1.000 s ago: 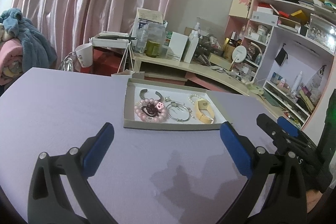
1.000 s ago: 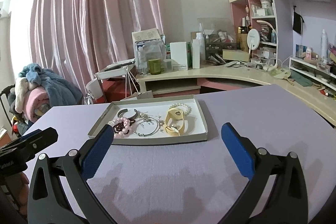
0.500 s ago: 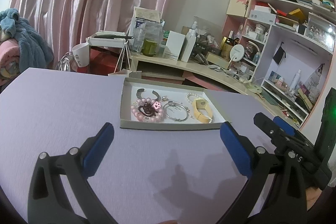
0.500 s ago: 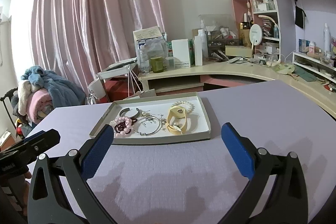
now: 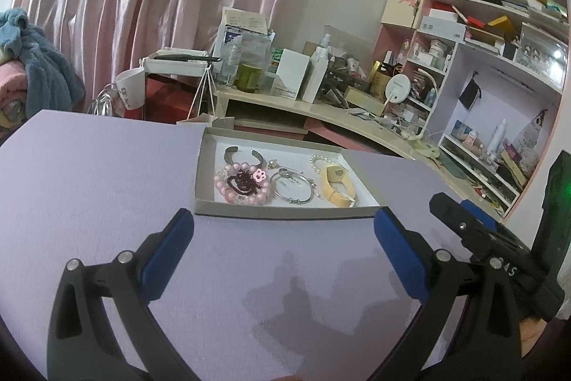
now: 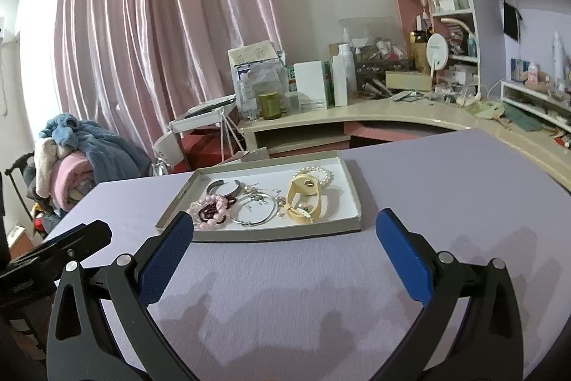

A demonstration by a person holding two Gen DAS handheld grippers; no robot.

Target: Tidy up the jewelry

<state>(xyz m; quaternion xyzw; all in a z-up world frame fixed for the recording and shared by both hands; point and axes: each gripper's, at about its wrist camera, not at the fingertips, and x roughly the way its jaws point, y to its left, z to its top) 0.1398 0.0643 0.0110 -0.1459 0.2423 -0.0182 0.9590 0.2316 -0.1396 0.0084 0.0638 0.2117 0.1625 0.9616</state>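
A shallow grey cardboard tray (image 5: 205,174) (image 6: 351,188) lies on the lilac table. It holds a pink bead bracelet (image 5: 228,190) (image 6: 208,204) with a dark bead string, a dark cuff (image 5: 244,152) (image 6: 223,186), a silver bangle (image 5: 291,190) (image 6: 255,213), a yellow band (image 5: 337,188) (image 6: 303,199) and a pearl bracelet (image 5: 317,159) (image 6: 316,172). My left gripper (image 5: 283,231) is open and empty, just short of the tray's near edge. My right gripper (image 6: 285,231) is open and empty, also just short of the tray. The right gripper also shows in the left wrist view (image 5: 464,220).
The lilac table (image 5: 89,174) (image 6: 464,188) ends just behind the tray. Beyond it are a cluttered beige desk (image 6: 374,113), pink shelves (image 5: 481,41), a pink curtain (image 6: 160,24) and a pile of clothes (image 6: 71,152) at the left.
Both grippers have moved a little closer to the tray, which now looks larger. Both stay open and empty.
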